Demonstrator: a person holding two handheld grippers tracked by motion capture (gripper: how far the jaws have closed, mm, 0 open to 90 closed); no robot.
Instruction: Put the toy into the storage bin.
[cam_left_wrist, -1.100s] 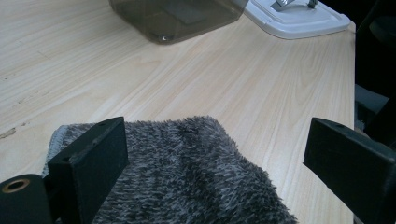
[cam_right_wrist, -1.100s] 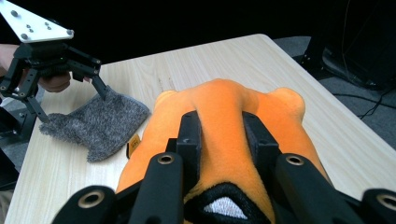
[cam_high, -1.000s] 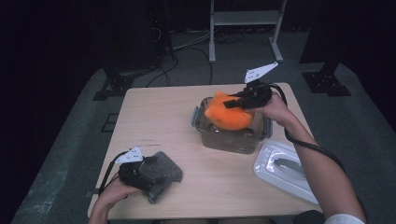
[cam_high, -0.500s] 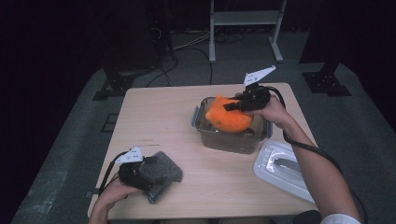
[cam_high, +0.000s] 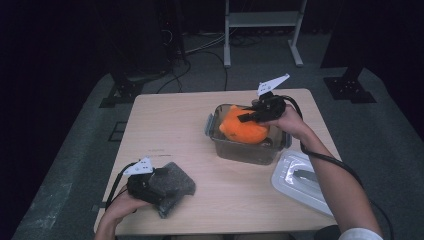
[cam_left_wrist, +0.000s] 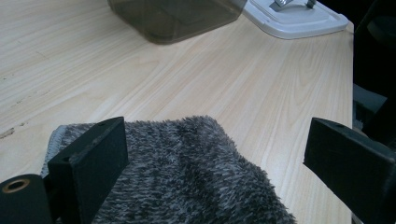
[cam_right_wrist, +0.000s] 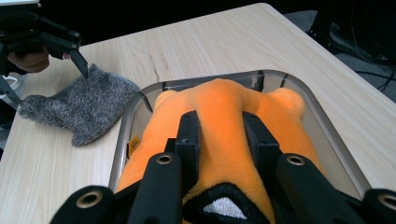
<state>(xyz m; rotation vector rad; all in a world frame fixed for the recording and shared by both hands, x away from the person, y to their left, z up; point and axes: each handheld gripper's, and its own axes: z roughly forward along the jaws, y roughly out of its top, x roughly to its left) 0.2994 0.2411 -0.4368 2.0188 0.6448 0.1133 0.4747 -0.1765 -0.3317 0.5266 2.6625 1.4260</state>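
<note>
An orange plush toy (cam_high: 244, 130) sits partly inside a clear plastic container (cam_high: 235, 150) at the table's right middle. My right gripper (cam_high: 248, 118) is shut on the toy's upper part, and a fold of orange plush (cam_right_wrist: 219, 107) is pinched between its black jaws. The toy bulges above the container rim (cam_right_wrist: 327, 126). At the near left lies a grey fuzzy cloth (cam_high: 175, 186). My left gripper (cam_high: 150, 182) rests over it with its jaws standing wide apart, and the cloth (cam_left_wrist: 187, 172) lies beneath and between them, unpinched.
A white lid (cam_high: 300, 175) with a metal clasp lies to the right of the container near the table's right edge. The wooden table (cam_high: 170, 130) is bare between the cloth and the container. Dark floor, cables and a white stand lie beyond.
My right gripper has sunk slightly with the orange toy, which sits lower in the container. The left hand and the grey cloth have not moved.
</note>
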